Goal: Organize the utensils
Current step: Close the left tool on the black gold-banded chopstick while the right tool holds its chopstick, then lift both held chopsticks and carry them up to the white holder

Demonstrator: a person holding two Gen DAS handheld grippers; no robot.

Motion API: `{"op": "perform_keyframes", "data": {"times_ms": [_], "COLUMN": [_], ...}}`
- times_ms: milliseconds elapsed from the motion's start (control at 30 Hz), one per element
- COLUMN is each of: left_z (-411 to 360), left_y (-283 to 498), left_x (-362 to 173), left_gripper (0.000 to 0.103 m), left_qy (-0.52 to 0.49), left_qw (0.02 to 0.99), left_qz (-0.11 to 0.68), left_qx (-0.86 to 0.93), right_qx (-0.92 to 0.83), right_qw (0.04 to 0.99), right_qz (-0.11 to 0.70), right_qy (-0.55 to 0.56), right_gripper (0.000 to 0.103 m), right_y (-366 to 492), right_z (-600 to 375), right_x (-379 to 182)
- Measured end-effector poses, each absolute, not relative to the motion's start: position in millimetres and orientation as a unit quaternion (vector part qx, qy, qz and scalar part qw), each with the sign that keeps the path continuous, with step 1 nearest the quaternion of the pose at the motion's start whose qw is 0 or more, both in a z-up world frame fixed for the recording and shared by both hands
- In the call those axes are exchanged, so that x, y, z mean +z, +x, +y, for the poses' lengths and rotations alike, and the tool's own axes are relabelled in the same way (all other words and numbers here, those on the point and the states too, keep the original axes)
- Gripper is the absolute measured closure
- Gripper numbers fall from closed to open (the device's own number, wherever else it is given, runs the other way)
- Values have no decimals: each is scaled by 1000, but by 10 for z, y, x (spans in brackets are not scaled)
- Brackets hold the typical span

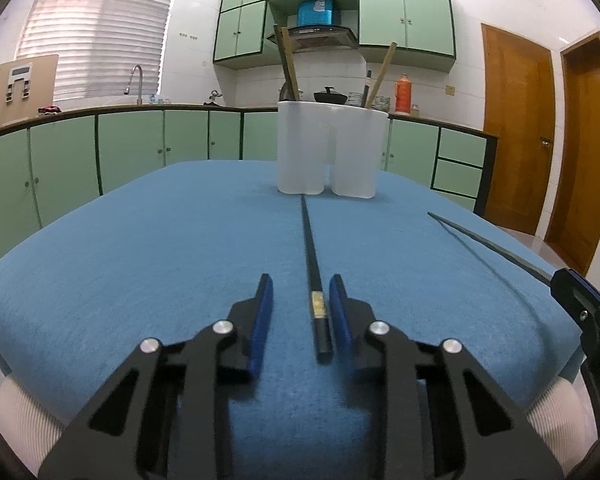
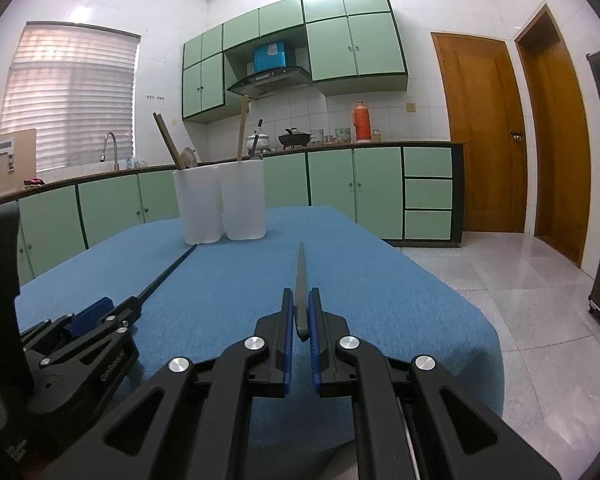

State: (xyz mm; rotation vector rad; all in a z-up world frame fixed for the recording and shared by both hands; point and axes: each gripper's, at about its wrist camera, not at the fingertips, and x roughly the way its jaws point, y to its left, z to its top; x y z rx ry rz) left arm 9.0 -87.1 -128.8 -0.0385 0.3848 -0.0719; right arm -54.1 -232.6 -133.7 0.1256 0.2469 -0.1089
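Left gripper (image 1: 300, 292) low over the blue cloth (image 1: 160, 248), jaws spread wide, straddling the near end of a black chopstick (image 1: 311, 256). Lying flat, that one, closer to the right-hand pad, tip running far toward the foot of the white holder (image 1: 328, 152). No squeeze on it.

Over to the right gripper (image 2: 300, 308): pinched narrow around a grey chopstick (image 2: 300, 280), pads touching both sides of its near end, tip aimed far along the cloth. Lifted or resting, cannot tell.

Far end of the table: white holder, two joined compartments, upright. Wooden chopsticks (image 1: 290, 64) leaning out of the left one, one more wooden stick (image 1: 382, 74) and a dark stick poking from the right one.

Green cabinets (image 2: 332, 176) beyond, wooden doors (image 2: 484, 136) on the right.
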Motion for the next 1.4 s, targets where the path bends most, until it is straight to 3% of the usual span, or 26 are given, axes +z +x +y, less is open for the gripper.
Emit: {"op": "perform_keyframes", "data": {"times_ms": [233,733,1400], "left_z": [-870,-746,-480], "left_y": [45,-36,196], "left_x": [-1285,-854,439], "left_gripper": [96,97,97], "left_qy": [-21,-11,2], "left_qw": [981,984,991], "left_qz": [192,172,97], "left_qx": [-32,-39,-91], "right_qx": [-54,-30,77], "right_qw": [990,994,992], "right_qz": [118,89,71], "right_qy": [60,52,75], "right_gripper": [96,96,96], "right_y": [-540,-500,40], "right_z": [-2318,-2345,-2464], "right_x": [-1304,-965,283]}}
